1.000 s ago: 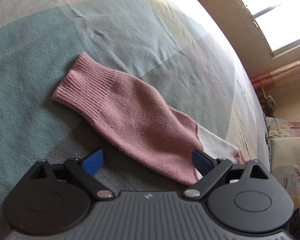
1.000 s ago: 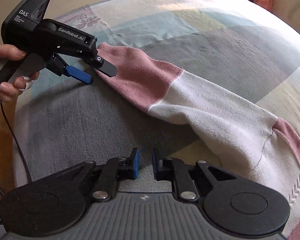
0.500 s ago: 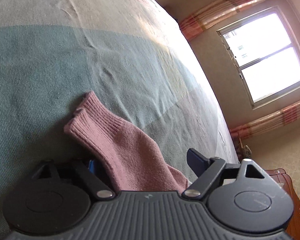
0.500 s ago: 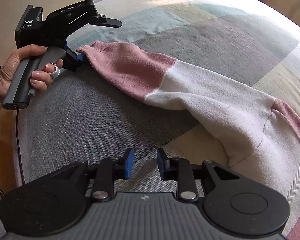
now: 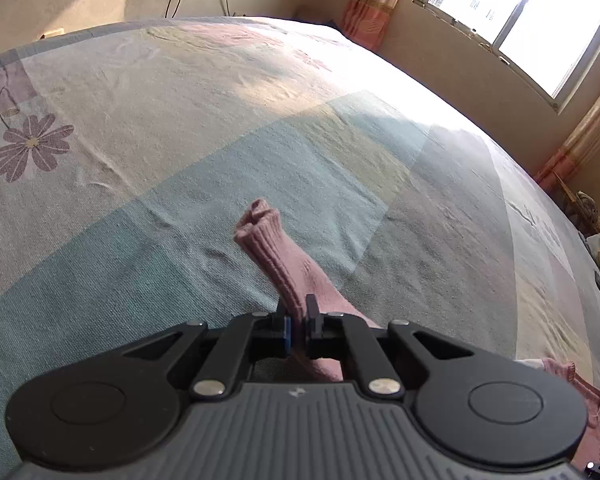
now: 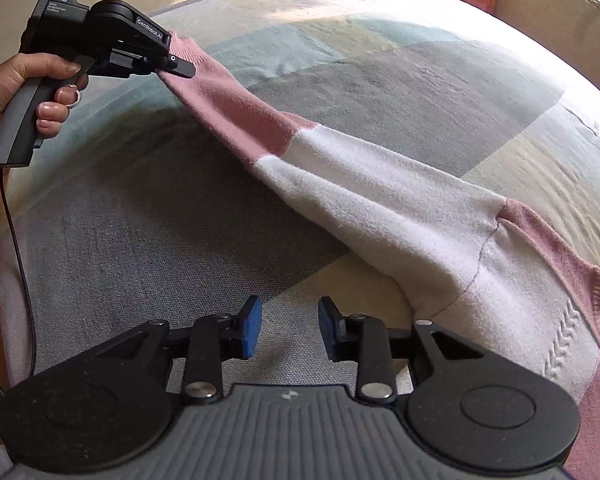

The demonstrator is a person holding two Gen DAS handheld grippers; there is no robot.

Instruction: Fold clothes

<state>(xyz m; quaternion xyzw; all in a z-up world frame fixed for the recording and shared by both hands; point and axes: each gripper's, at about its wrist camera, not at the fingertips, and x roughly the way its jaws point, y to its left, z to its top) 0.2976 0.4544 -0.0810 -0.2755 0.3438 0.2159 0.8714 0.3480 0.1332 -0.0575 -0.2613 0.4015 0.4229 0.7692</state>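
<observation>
Right gripper point(image 6: 287, 326) low over bedspread point(image 6: 148, 240), jaws part open and opening, nothing between; probably readying for sweater point(image 6: 400, 196) body just beside. Farther out, left gripper point(image 6: 176, 70) clamped tight on pink sleeve cuff point(image 5: 260, 224), sleeve lifted off bed, presumably to carry it across torso for fold
</observation>
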